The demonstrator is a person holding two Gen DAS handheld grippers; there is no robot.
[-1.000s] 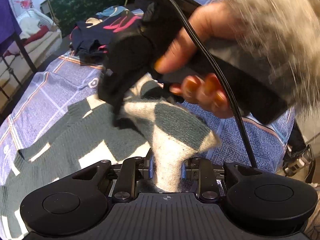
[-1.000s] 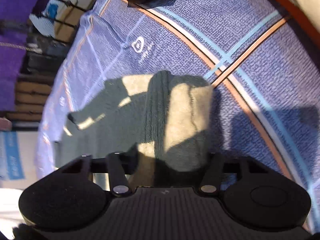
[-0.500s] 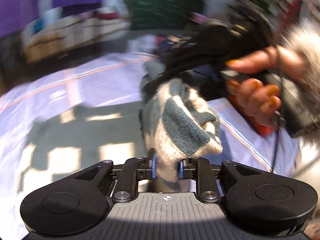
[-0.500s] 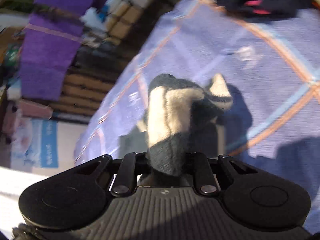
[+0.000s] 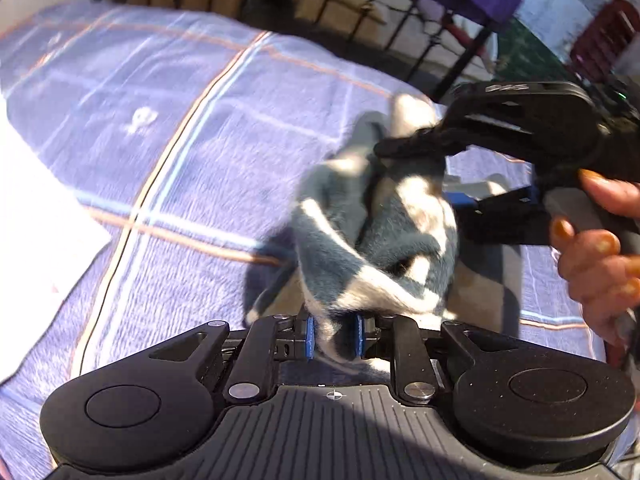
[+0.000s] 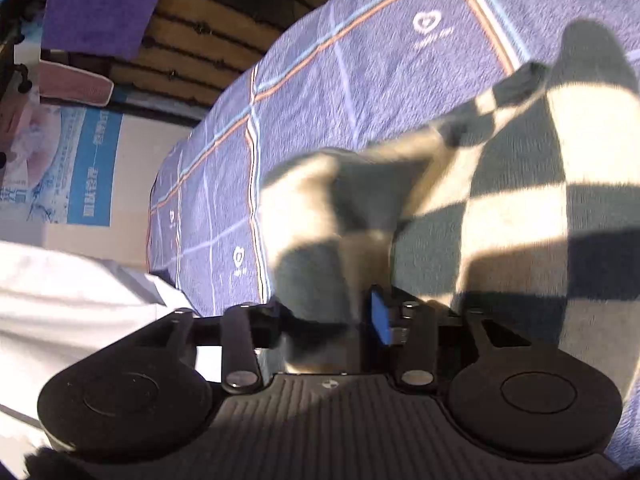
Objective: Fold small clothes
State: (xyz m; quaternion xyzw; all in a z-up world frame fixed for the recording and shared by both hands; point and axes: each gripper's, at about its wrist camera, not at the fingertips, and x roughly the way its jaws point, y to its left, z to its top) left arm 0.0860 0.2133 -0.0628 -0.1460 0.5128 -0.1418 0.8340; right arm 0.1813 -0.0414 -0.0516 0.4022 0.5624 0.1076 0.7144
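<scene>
The left gripper (image 5: pixel 334 338) is clenched on a bunched fold of the checked sweater (image 5: pixel 380 240), the fuzzy knit squeezed between its blue-padded fingers (image 5: pixel 309 338). The left wrist view alone shows the person's right hand (image 5: pixel 600 248), with orange-painted nails, wrapped round the handle of the right gripper (image 5: pixel 390 148), whose black fingers reach into the upper part of the same garment. From there the sweater looks like a lifted, twisted bundle of dark teal and cream wool hanging just above the bed, casting a shadow on the cover.

The right wrist view alone shows the rest of the sweater (image 6: pixel 500 184): a broad spread of large dark green and cream squares lying flat on the bedspread (image 6: pixel 360 60), with a ribbed edge towards the far side. Here the right gripper (image 6: pixel 326 318) grasps a raised fold of knit, with one blue pad (image 6: pixel 380 320) showing beside the cloth.

The bedspread (image 5: pixel 160 140) is a nubby lavender-blue weave crossed by orange, white and pale blue stripes, with small white heart logos. Beyond the bed, the right wrist view shows a purple cloth (image 6: pixel 100 4) hanging over dark wooden slats, and a blue-and-white printed box (image 6: pixel 80 168).
</scene>
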